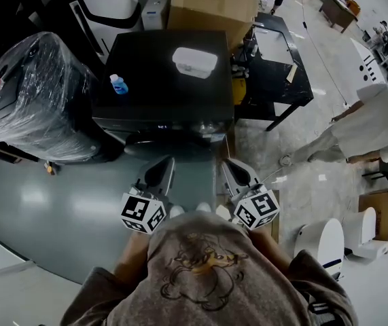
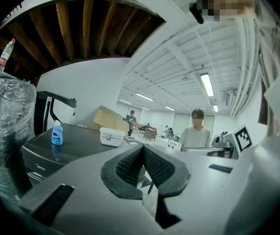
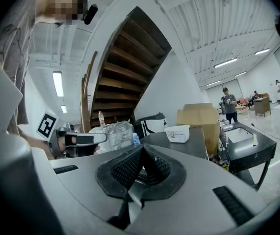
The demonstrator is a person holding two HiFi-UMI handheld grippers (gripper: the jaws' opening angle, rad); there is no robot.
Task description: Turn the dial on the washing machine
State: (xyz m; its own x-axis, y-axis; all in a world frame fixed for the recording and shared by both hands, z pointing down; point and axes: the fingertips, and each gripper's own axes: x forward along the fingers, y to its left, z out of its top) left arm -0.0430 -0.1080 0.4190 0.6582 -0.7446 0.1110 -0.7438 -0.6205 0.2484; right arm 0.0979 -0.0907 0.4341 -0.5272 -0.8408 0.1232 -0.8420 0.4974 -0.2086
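The dark washing machine (image 1: pixel 166 80) stands just ahead of me, its front panel (image 1: pixel 163 125) facing me; I cannot make out the dial on it. On its lid sit a small blue bottle (image 1: pixel 117 84) and a white lidded box (image 1: pixel 194 62). My left gripper (image 1: pixel 168 161) and right gripper (image 1: pixel 225 162) hover side by side just short of the panel, apart from it. In the left gripper view the pads (image 2: pixel 130 166) meet with nothing between them. The right gripper (image 3: pixel 142 151) is likewise shut and empty, with the machine's lid (image 3: pixel 179 146) beyond it.
A large plastic-wrapped bundle (image 1: pixel 34 94) stands left of the machine. Behind it is a cardboard box (image 1: pixel 210 5), and to its right a black metal table (image 1: pixel 275 66). A person (image 1: pixel 370 124) stands at the right, near white fixtures (image 1: pixel 326 240) on the floor.
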